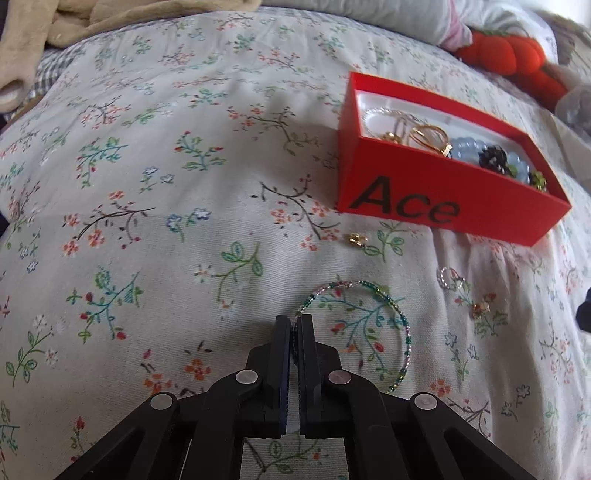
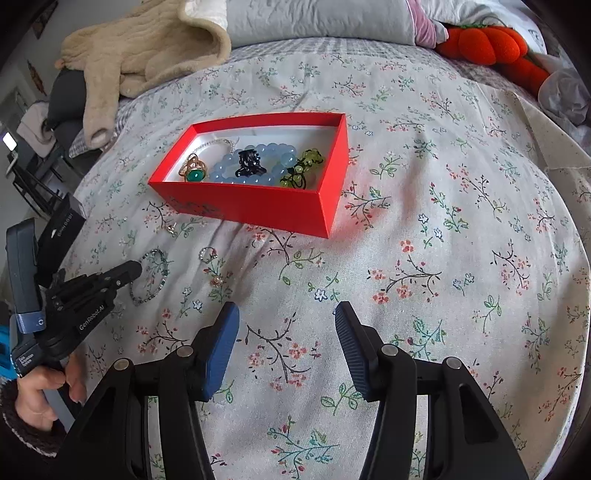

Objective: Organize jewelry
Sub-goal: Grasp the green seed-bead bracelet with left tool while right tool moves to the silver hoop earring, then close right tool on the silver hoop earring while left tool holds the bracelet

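Observation:
A red box [image 1: 436, 206] marked "Ace" lies on the floral bedspread and holds rings, a blue bead bracelet [image 2: 255, 166], a black clip and green pieces. My left gripper [image 1: 294, 323] is shut on the near-left edge of a thin green beaded bracelet [image 1: 399, 317] that lies on the cloth. It also shows in the right wrist view [image 2: 138, 266], at the bracelet [image 2: 157, 273]. A small gold earring [image 1: 357, 240], a silver ring [image 1: 448, 277] and a flower earring [image 1: 480, 306] lie loose near the box. My right gripper [image 2: 286, 314] is open and empty above bare cloth, in front of the box [image 2: 258, 201].
A beige garment [image 2: 147, 44] lies at the far left of the bed. An orange plush [image 2: 491, 40] and grey pillows [image 2: 317, 18] sit at the back. A black box [image 2: 61, 229] rests at the bed's left edge.

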`<state>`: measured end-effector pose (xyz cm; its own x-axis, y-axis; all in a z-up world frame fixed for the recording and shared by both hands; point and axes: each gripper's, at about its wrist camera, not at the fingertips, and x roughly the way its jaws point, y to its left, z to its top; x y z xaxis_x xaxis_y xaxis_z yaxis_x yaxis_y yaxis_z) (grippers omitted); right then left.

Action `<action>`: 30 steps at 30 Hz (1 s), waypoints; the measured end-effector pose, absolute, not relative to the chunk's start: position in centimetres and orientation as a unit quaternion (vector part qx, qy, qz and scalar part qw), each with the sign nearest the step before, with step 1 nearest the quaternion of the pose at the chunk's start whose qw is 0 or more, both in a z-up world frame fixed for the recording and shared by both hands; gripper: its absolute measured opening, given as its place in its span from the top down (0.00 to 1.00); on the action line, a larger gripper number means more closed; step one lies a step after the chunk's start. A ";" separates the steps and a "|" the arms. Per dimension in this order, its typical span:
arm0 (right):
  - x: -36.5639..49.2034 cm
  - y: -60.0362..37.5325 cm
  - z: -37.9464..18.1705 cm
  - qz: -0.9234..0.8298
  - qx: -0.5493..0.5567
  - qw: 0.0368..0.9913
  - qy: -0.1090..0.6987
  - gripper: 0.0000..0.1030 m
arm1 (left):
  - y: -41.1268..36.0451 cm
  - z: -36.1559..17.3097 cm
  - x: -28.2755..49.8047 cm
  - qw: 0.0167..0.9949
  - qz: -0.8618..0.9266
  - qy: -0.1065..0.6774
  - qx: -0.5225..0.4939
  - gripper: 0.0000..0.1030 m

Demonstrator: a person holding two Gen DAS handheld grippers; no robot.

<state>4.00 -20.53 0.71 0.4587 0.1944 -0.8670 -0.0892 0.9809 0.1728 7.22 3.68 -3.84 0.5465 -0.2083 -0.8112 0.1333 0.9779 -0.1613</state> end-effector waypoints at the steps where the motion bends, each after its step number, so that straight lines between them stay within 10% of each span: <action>1: 4.1 -20.3 0.5 0.085 0.049 0.852 0.514 0.45 | 4.1 -3.8 7.3 0.878 -0.097 0.466 -0.049 1.00; 30: 9.5 -10.3 -4.2 0.137 -0.071 0.854 0.497 0.62 | 8.7 -5.6 7.0 0.877 -0.144 0.437 -0.141 1.00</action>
